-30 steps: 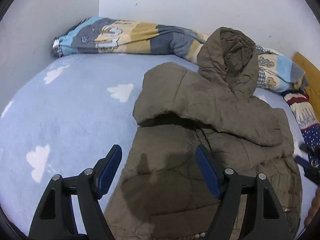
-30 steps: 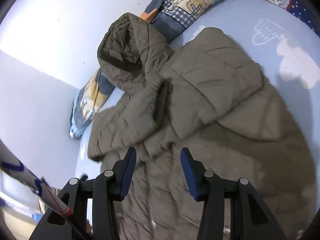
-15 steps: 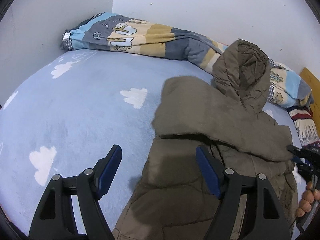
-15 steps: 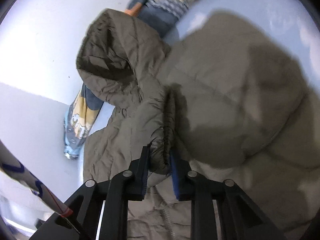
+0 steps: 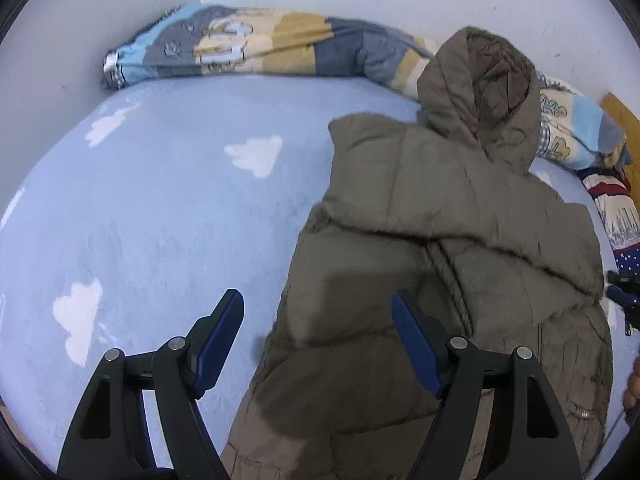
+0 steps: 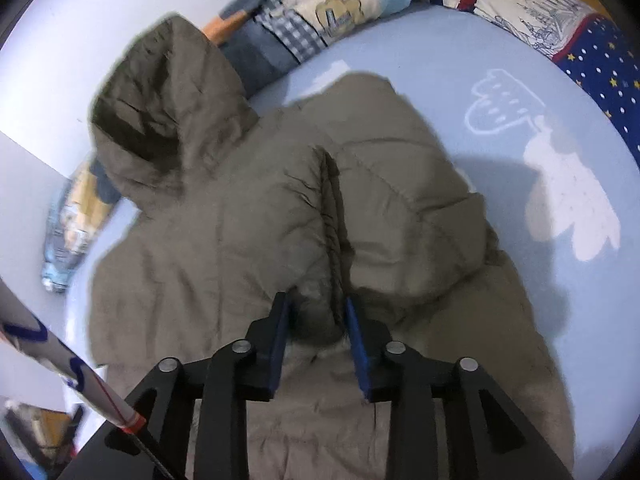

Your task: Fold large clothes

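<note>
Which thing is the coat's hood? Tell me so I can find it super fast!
Look at the light blue bed sheet with white clouds; the big brown puffy coat lies on it. Follow the coat up toward the wall, where the rolled striped blanket lies. The hood is the pointy brown pouch there, plain brown while the blanket is many colours.

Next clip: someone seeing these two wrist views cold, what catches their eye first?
Most likely the big olive-brown hooded puffer jacket, spread across the pale blue cloud-print bedsheet with its hood towards the wall. Next, the right gripper: its jaws have just been opening, with a bunched ridge of jacket fabric between them. Along the wall lies a rolled patchwork quilt, and the left gripper hangs open over the jacket's edge.
</note>
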A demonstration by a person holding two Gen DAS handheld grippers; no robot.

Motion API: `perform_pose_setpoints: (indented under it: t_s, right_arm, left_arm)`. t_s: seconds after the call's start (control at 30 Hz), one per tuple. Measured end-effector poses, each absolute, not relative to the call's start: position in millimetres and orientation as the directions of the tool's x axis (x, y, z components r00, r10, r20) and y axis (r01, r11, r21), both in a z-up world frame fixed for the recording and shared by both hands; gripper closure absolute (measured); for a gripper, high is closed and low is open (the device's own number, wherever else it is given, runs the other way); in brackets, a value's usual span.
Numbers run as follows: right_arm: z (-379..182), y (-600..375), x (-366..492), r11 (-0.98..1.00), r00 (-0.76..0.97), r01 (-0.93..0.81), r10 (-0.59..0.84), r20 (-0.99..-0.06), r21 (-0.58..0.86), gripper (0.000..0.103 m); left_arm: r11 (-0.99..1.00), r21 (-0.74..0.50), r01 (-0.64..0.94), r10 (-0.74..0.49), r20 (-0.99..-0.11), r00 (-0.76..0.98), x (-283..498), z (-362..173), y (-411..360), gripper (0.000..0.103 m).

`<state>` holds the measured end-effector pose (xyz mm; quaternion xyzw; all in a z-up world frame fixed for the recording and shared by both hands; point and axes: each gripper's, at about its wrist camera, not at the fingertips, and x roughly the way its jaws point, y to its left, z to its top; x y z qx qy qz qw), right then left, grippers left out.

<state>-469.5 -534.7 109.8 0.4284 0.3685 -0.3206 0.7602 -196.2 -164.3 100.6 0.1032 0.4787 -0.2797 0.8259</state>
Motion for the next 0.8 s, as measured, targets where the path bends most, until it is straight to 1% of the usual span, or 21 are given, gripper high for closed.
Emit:
perform_pose_setpoints:
  t_s: [0.03,0.07,0.13,0.27,0.37,0.47,0.53,0.6,0.67,0.7,0.77,0.8]
  right_arm:
    - [118.4,-530.3,-477.7,0.438,0.545,0.789,-0.176,-0.82,0.431,0.062]
    - [130.9,-523.2,-492.2,0.459,0.571,0.77,-0.184,-0.8,0.444,0.051]
    - [147.1,-509.2,-520.4,0.492,0.58,0.757,-0.205,-0.789,0.429,0.042]
    - [148.4,-482.7,-580.4,0.52,0.555,0.758,-0.199,-0.808,0.393,0.041]
    - [131.4,-466.7,-636.7,0.495,0.519,0.783,-0.184,-0.834,0.378,0.041]
    - [104.2,-453.8,-689.4,0.421,0.514,0.802,-0.125,-0.849,0.424,0.041]
    - [94.8,-448.4,-714.1,0.374,0.543,0.796,-0.092,-0.835,0.476,0.041]
    - [87.9,-444.6,-725.4,0.36,0.543,0.796,-0.067,-0.837,0.487,0.041]
    - [83.1,-441.3,-733.8,0.353,0.526,0.806,-0.062,-0.848,0.475,0.041]
    - [80.1,-441.2,-738.9,0.331,0.531,0.808,-0.053,-0.846,0.487,0.041]
    - [75.8,-439.5,-741.9,0.311,0.557,0.793,-0.022,-0.83,0.524,0.039]
    - [74.2,-437.7,-740.4,0.315,0.559,0.788,-0.009,-0.829,0.528,0.039]
  left_arm:
    - [0.822,-0.101,0.561,-0.362,-0.853,0.376,-197.0,99.7,-161.7,0.028]
    - [0.822,-0.105,0.56,-0.362,-0.855,0.371,-198.3,99.8,-158.2,0.028]
    - [0.82,-0.112,0.561,-0.367,-0.855,0.366,-203.7,103.5,-146.7,0.028]
    - [0.81,-0.138,0.569,-0.386,-0.856,0.342,-219.9,110.2,-111.3,0.028]
    - [0.819,-0.139,0.557,-0.377,-0.862,0.339,-232.7,109.2,-79.8,0.028]
    - [0.826,-0.147,0.544,-0.366,-0.874,0.32,-247.9,96.4,-42.4,0.028]
    - [0.832,-0.168,0.529,-0.363,-0.886,0.289,-256.9,85.6,-19.0,0.028]
    - [0.84,-0.19,0.509,-0.362,-0.894,0.263,-264.0,77.7,-2.0,0.028]
    - [0.838,-0.242,0.49,-0.384,-0.898,0.213,-271.5,69.6,11.1,0.028]
    - [0.833,-0.265,0.486,-0.4,-0.895,0.197,-274.0,67.4,12.4,0.028]
    - [0.798,-0.352,0.489,-0.465,-0.876,0.128,-279.6,62.5,14.1,0.028]
    - [0.788,-0.365,0.496,-0.475,-0.873,0.111,-281.1,61.3,12.0,0.028]
